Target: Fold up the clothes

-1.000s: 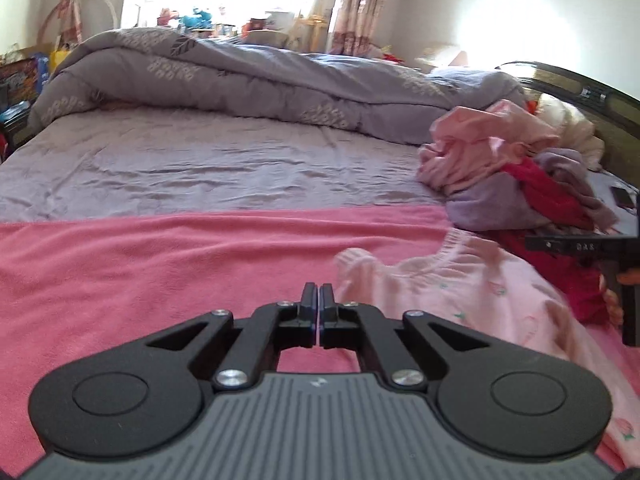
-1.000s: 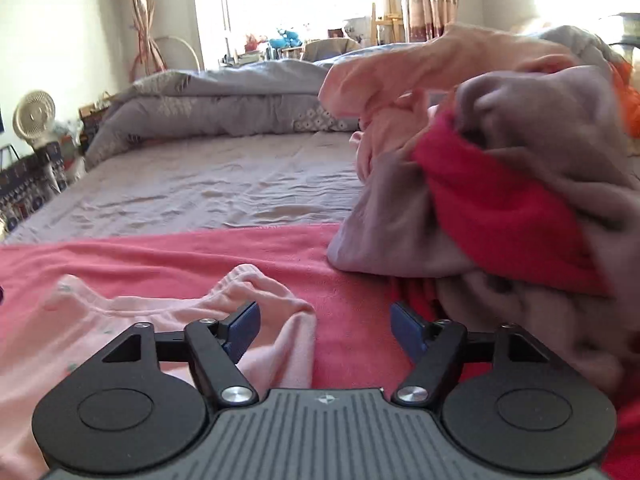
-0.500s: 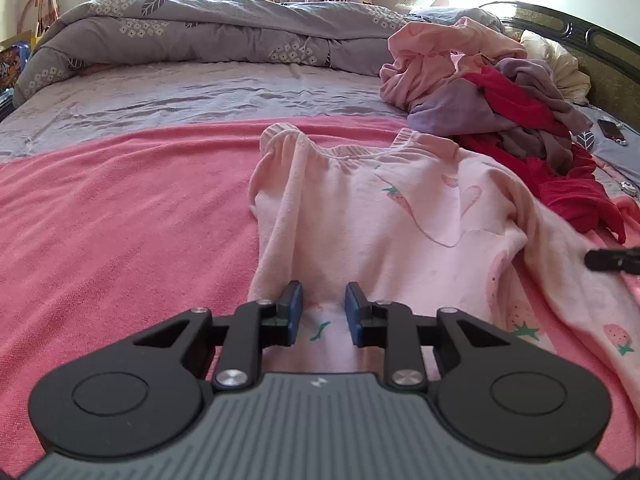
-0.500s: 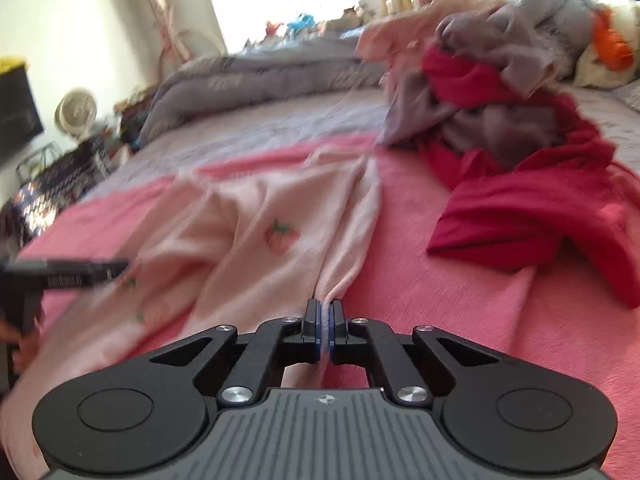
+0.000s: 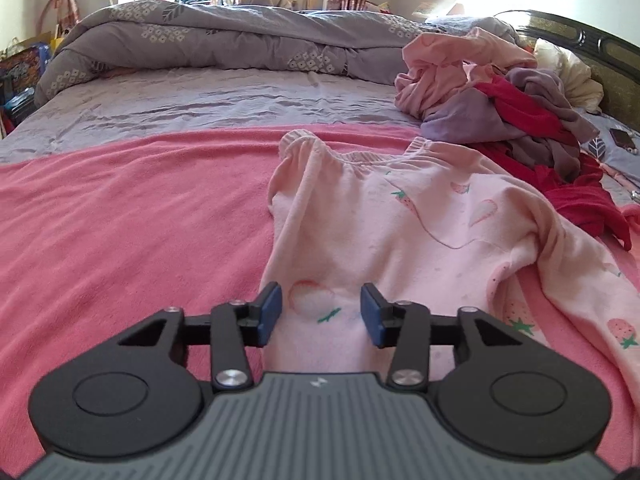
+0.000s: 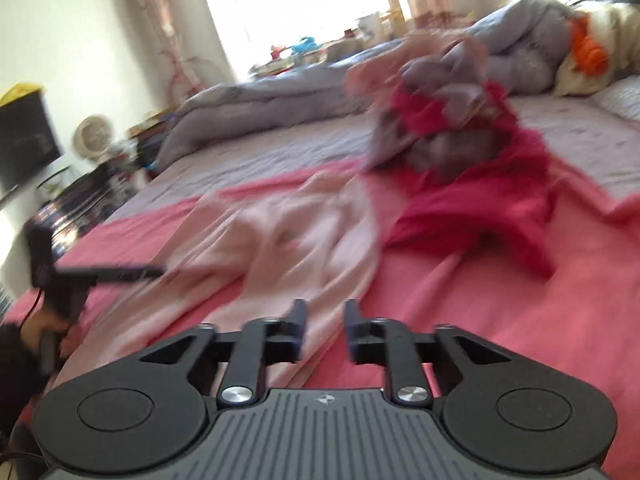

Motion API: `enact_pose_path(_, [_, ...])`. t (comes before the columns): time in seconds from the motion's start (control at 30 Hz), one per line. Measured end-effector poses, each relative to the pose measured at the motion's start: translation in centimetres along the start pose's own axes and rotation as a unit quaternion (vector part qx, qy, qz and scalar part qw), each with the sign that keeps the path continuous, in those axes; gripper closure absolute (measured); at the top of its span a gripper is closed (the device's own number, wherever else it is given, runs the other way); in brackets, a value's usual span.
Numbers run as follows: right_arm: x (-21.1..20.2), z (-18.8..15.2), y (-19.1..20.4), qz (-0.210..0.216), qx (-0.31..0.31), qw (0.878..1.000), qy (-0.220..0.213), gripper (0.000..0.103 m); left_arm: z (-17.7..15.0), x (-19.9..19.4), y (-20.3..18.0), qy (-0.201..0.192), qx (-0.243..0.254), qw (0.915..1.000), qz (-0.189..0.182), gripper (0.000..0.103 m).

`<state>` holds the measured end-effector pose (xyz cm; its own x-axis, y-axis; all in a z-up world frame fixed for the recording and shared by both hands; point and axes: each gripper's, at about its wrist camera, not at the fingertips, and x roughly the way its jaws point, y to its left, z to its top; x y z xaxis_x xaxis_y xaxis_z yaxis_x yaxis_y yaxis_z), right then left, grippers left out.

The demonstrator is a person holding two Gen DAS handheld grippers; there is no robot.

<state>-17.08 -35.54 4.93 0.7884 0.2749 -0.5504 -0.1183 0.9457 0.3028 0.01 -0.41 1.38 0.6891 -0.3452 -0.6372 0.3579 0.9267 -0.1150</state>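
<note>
1. The left gripper (image 5: 321, 314) is wide open, its blue pads on either side of the near hem of the pink strawberry-print garment (image 5: 416, 240), with cloth between them but not pinched.
2. That garment lies spread on the pink blanket (image 5: 132, 216) covering the near part of the bed; its gathered waistband points far, and one leg trails toward the near right.
3. The right gripper (image 6: 326, 330) is partly open and holds nothing; its fingers hover over the near edge of the same pink garment (image 6: 280, 240). This view is motion-blurred, so whether a pad touches the cloth cannot be told.
4. In the right wrist view, the left gripper (image 6: 154, 270) shows at the left as a dark bar reaching over the garment, held by a hand (image 6: 48, 328).
5. A heap of clothes (image 5: 492, 100), pink, mauve and crimson, sits to the far right, just beyond the garment.
6. A rolled grey quilt (image 5: 224, 40) lies across the far side of the bed.
</note>
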Motion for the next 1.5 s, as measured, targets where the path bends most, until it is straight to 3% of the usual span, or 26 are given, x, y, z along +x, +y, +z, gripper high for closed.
enact_pose_path(0.03, [0.3, -0.8, 0.6, 0.002, 0.002, 1.0, 0.005, 0.049, -0.5, -1.1, 0.1, 0.0, -0.004, 1.0, 0.001, 0.043])
enact_pose_path(0.13, [1.0, -3.4, 2.5, 0.009, 0.008, 1.0, 0.02, 0.048, -2.8, -4.6, 0.1, -0.003, 0.0, 1.0, -0.001, 0.043])
enact_pose_path(0.2, [1.4, -4.4, 3.3, 0.017, 0.025, 0.999, 0.012, 0.064, -4.4, -6.8, 0.0, -0.005, 0.001, 1.0, -0.006, 0.043])
enact_pose_path(0.23, [1.2, -4.6, 3.7, 0.026, 0.046, 0.999, 0.007, 0.095, -5.0, -7.6, -0.1, -0.007, 0.0, 0.9999, -0.015, 0.041])
enact_pose_path(0.3, [0.3, -4.6, 4.3, 0.039, 0.076, 0.996, -0.006, 0.095, -5.9, -8.6, -0.5, -0.008, 0.007, 0.9998, -0.019, 0.029])
enact_pose_path(0.37, [-2.1, -3.7, 4.9, 0.027, 0.059, 0.997, -0.042, 0.095, -6.4, -8.9, -0.8, -0.008, 0.019, 0.9998, -0.005, 0.027])
enact_pose_path(0.43, [-5.4, -2.7, 5.4, 0.004, 0.034, 0.995, -0.092, 0.095, -6.7, -9.0, -1.0, -0.008, 0.027, 0.9996, 0.006, 0.027])
enact_pose_path(0.53, [-10.1, -1.1, 5.2, -0.067, -0.013, 0.986, -0.155, 0.095, -6.8, -8.9, -0.5, -0.005, 0.014, 0.9999, 0.005, 0.027])
enact_pose_path(0.6, [-11.4, -0.7, 4.0, -0.112, -0.011, 0.982, -0.153, 0.095, -6.9, -8.9, -0.1, -0.006, 0.009, 0.9999, 0.006, 0.027])
enact_pose_path(0.7, [-9.9, -1.8, 1.1, -0.177, 0.01, 0.979, -0.098, 0.094, -7.2, -9.2, 0.2, -0.009, 0.005, 0.9999, 0.006, 0.027])
enact_pose_path(0.73, [-9.3, -2.2, 0.6, -0.198, 0.013, 0.977, -0.083, 0.094, -7.2, -9.3, 0.4, -0.01, 0.005, 0.9999, 0.006, 0.026])
enact_pose_path(0.9, [-8.4, -2.9, 1.4, -0.26, -0.003, 0.961, -0.092, 0.084, -7.5, -9.9, 1.6, -0.009, -0.004, 0.9999, 0.01, 0.022])
enact_pose_path(0.93, [-8.3, -3.1, 1.5, -0.273, -0.006, 0.957, -0.093, 0.076, -7.6, -10.1, 1.8, -0.01, -0.005, 0.9999, 0.01, 0.021])
enact_pose_path(0.97, [-8.1, -3.2, 1.7, -0.285, -0.009, 0.954, -0.095, 0.057, -7.6, -10.2, 2.0, -0.01, -0.006, 0.9999, 0.01, 0.02])
enact_pose_path(1.0, [-8.2, -3.1, 2.3, -0.287, -0.015, 0.952, -0.105, 0.047, -7.6, -10.2, 2.1, -0.01, -0.006, 0.9999, 0.01, 0.02])
enact_pose_path(1.03, [-8.7, -2.5, 3.5, -0.264, -0.024, 0.956, -0.125, 0.035, -7.6, -10.3, 2.1, -0.01, -0.006, 0.9999, 0.01, 0.02])
enact_pose_path(1.13, [-8.9, -1.1, 6.9, -0.155, -0.046, 0.975, -0.151, 0.036, -7.7, -10.4, 2.2, -0.013, -0.012, 0.9998, 0.009, 0.02])
enact_pose_path(1.23, [-5.6, -1.3, 10.4, -0.004, -0.032, 0.994, -0.103, 0.05, -7.7, -10.6, 2.4, -0.019, -0.021, 0.9996, 0.009, 0.02])
enact_pose_path(1.3, [-2.5, -2.0, 12.7, 0.084, -0.01, 0.995, -0.05, 0.06, -7.6, -10.8, 2.7, -0.021, -0.027, 0.9993, 0.014, 0.02])
enact_pose_path(1.37, [0.6, -2.9, 14.8, 0.119, 0.002, 0.993, -0.004, 0.063, -7.6, -11.1, 3.2, -0.022, -0.033, 0.9989, 0.025, 0.02])
enact_pose_path(1.5, [3.9, -4.6, 18.6, 0.078, -0.038, 0.996, 0.031, 0.063, -8.0, -11.7, 4.3, -0.025, -0.044, 0.9982, 0.031, 0.02])
